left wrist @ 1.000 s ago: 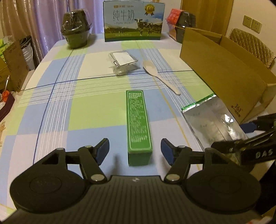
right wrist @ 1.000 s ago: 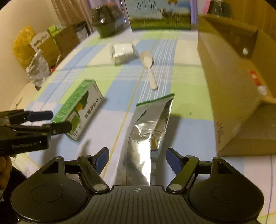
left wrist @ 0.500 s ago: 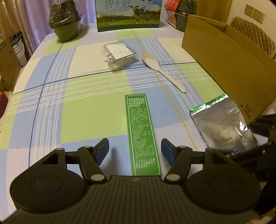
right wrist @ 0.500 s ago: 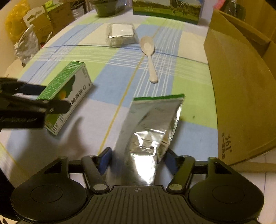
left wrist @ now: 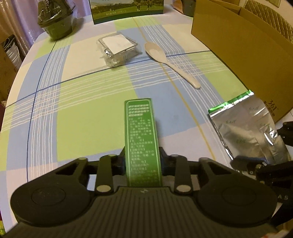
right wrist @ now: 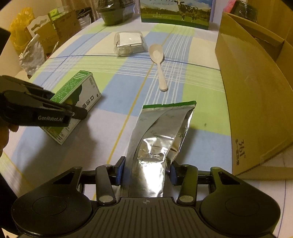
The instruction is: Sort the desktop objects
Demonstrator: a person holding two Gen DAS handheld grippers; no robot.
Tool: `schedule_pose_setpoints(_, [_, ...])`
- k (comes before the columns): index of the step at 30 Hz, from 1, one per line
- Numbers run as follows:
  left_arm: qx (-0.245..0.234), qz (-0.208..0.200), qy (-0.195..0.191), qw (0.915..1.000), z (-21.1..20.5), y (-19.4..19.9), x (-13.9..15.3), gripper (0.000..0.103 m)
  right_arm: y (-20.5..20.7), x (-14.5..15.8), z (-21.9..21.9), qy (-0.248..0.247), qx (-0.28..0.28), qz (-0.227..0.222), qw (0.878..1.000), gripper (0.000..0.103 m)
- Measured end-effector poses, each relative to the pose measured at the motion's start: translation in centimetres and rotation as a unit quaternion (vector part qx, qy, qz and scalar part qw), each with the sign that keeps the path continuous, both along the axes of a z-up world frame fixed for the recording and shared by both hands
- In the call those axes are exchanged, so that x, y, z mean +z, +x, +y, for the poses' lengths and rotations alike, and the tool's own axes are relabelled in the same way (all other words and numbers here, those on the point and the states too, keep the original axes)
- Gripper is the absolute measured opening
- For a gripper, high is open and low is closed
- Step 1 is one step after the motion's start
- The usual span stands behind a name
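Left wrist view: the left gripper has its jaws pressed against both long sides of a green carton, which lies lengthwise between them on the checked tablecloth, its printed narrow face up and its far end pointing toward the middle of the table. To its right, near the table edge, the right gripper shows as dark parts around the near end of a silver foil pouch, whose green-edged far end lies just beside the wall of a large cardboard box. Right wrist view: the right gripper is clamped on the pouch's crumpled near end, the blue pads touching the foil on both sides, and the pouch stretches away along the cloth toward the centre. On the left of this view the left gripper grips the green carton, which rests on the table with its white face toward the camera. Farther on, between carton and box, a white spoon lies bowl away from the camera, and just beside its bowl sits a clear plastic container with a white label on top. At the far edge stand a dark wrapped bowl on the left and a milk carton case printed with a cow.
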State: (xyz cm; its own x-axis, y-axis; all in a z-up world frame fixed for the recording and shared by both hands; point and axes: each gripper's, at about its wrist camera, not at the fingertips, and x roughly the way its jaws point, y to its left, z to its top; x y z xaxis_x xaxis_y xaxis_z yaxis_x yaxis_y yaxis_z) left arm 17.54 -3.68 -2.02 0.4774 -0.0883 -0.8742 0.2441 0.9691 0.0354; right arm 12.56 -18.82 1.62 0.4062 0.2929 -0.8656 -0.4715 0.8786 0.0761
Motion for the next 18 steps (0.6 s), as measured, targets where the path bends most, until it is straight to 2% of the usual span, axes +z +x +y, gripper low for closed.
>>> schedule_pose_setpoints(9, [0.002,-0.006,-0.005,1.0000,-0.3,-2.8,0.9,0.025,-1.5,0.8,-1.0,0.016,-0.012,0.002,1.000,0.042])
schedule_pose_setpoints(18, [0.004,-0.014,-0.016,0.9998,-0.8,-5.0,2.1,0.025,-2.4,2.8,-1.0,0.024,-0.013,-0.018,0.999,0.042])
